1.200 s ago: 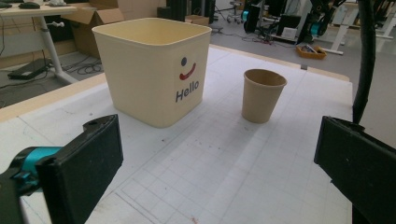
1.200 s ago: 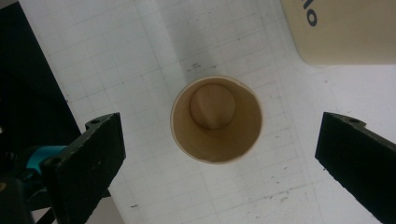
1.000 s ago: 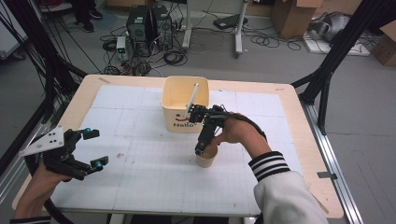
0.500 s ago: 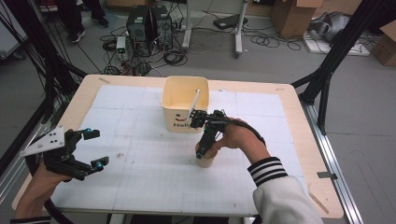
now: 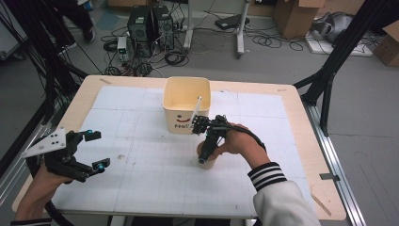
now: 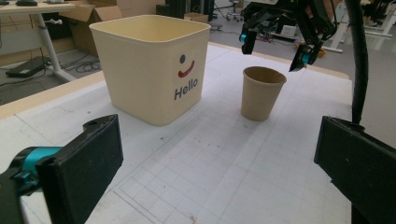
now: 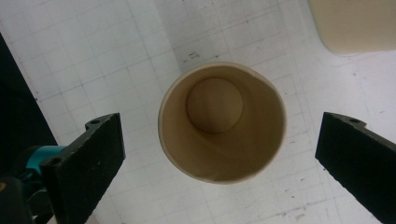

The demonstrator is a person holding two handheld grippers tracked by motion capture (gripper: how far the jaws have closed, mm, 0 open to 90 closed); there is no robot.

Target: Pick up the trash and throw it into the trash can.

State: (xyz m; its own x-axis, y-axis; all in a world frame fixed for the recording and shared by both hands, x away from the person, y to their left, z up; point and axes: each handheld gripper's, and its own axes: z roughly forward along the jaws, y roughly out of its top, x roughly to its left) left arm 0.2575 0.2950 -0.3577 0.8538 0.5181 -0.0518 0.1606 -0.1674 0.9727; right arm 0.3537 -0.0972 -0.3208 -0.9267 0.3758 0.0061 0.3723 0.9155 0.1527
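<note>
A brown paper cup (image 5: 207, 163) stands upright and empty on the white gridded mat, just in front of the cream tub. My right gripper (image 5: 203, 143) hangs over it pointing down, open. In the right gripper view the cup (image 7: 223, 122) lies between the two spread jaws of my right gripper (image 7: 224, 142), and neither pad touches it. From the left gripper view the cup (image 6: 261, 92) stands with the right gripper (image 6: 274, 49) just above its rim. My left gripper (image 5: 98, 149) is held open near the table's left edge, with nothing between its jaws (image 6: 219, 158).
A cream square tub (image 5: 181, 120) marked "Hello" stands at the mat's middle back, with a white stick (image 5: 196, 107) leaning in it. The tub (image 6: 149, 70) is left of the cup in the left gripper view. Bare mat lies between the two grippers.
My right gripper has drifted slightly down and toward the near side over the cup. The left gripper has not moved.
</note>
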